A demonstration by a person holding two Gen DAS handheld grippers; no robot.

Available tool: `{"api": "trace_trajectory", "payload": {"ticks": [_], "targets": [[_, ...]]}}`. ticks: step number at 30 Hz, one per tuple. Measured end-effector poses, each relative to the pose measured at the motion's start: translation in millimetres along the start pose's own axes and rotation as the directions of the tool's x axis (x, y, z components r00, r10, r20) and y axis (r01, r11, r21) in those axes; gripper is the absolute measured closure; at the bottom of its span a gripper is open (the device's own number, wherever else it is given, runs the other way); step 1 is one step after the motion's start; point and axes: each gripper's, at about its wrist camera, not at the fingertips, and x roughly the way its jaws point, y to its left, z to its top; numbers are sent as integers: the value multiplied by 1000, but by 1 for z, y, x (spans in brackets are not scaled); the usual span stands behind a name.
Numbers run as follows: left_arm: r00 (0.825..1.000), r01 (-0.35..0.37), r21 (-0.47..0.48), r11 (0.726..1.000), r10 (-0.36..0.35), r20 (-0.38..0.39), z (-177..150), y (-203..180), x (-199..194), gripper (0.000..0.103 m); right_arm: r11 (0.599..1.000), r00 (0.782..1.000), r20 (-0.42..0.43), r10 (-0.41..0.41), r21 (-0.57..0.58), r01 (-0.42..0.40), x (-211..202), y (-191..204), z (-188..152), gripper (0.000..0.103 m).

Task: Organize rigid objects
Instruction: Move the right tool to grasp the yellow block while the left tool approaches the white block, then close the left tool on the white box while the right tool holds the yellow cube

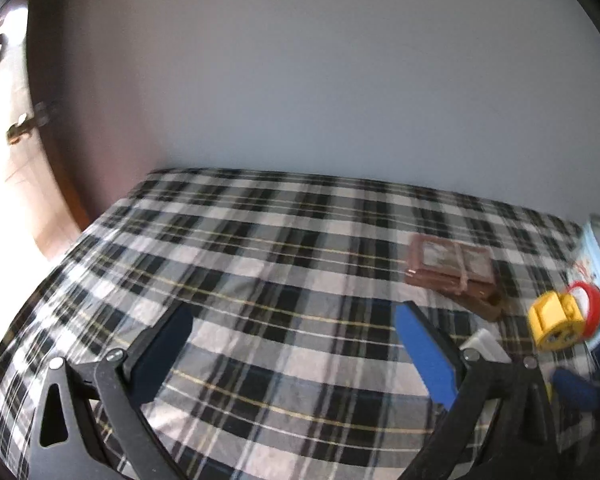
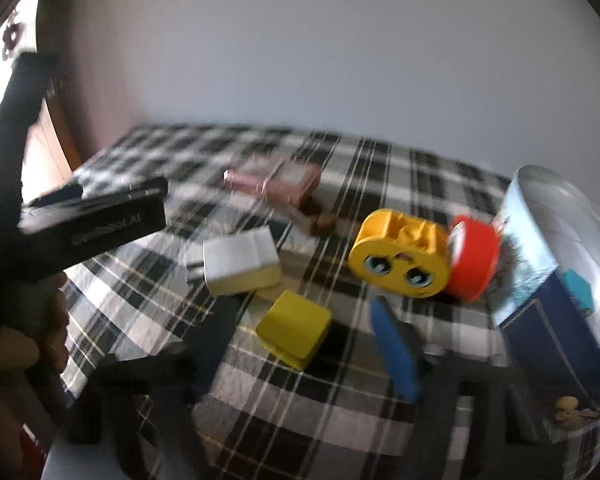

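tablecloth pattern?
Black, white and grey plaid with thin yellow lines on the tablecloth; clearest in the left wrist view.

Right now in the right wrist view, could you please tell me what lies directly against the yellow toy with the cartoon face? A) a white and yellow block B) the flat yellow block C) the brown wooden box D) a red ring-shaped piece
D: the red ring-shaped piece sits pressed against the right side of the yellow face toy, while the other items lie apart from it on the plaid cloth.
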Motion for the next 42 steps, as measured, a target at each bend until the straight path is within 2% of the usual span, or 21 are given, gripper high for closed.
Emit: {"api": "trace_trajectory", "payload": {"ticks": [2, 6, 9, 11, 16, 17, 21, 23, 25, 27, 28, 30, 32, 35, 38, 41, 42], "targets": [[999, 44, 33, 998, -44, 2, 0, -6, -2, 1, 1000, 999, -35, 17, 18, -16, 6, -4, -2, 62], [993, 117, 139, 983, -121, 19, -2, -24, -9, 1, 993, 998, -7, 68, 100, -67, 2, -22, -4, 63], [984, 167, 207, 964, -177, 29, -5, -37, -15, 1, 990, 997, 45, 70, 118, -75, -9, -36, -9, 63], [978, 194, 269, 943, -208, 23, -8, -49, -18, 1, 993, 995, 88, 48, 106, -57, -22, -44, -13, 63], [972, 216, 431, 876, -233, -14, -17, -85, -23, 1, 997, 986, 165, 26, 70, -38, -47, -66, -24, 63], [972, 224, 460, 859, -234, -36, -20, -92, -21, 3, 997, 984, 175, 21, 70, -34, -49, -70, -25, 63], [965, 262, 511, 819, -228, -130, -25, -109, -10, 22, 993, 987, 155, 31, 105, -47, -45, -83, -23, 63], [956, 294, 493, 819, -246, -162, -24, -108, -5, 26, 992, 989, 140, 37, 116, -53, -44, -88, -23, 63], [936, 348, 442, 827, -285, -205, -21, -101, 0, 29, 989, 991, 127, 44, 132, -61, -41, -91, -22, 63], [899, 424, 329, 844, -348, -267, -18, -90, 9, 34, 985, 992, 115, 58, 154, -75, -39, -96, -23, 63], [890, 440, 286, 851, -372, -264, -16, -84, 9, 41, 983, 992, 109, 66, 164, -84, -38, -98, -23, 63], [903, 413, 284, 865, -348, -253, -18, -83, 8, 48, 979, 992, 103, 75, 181, -93, -38, -102, -25, 63], [912, 394, 298, 870, -329, -247, -21, -86, 4, 48, 976, 991, 103, 81, 194, -100, -39, -106, -25, 63], [909, 398, 266, 878, -337, -247, -23, -82, 3, 49, 974, 990, 118, 80, 204, -103, -43, -111, -25, 63], [899, 414, 169, 894, -373, -227, -20, -66, 0, 49, 975, 987, 142, 72, 199, -100, -50, -115, -26, 63], [883, 439, -6, 898, -433, -180, -18, -40, 1, 49, 978, 984, 169, 64, 185, -96, -56, -112, -28, 63], [885, 434, -40, 900, -435, -167, -18, -34, 0, 49, 979, 982, 179, 61, 181, -93, -59, -111, -27, 63]]}}
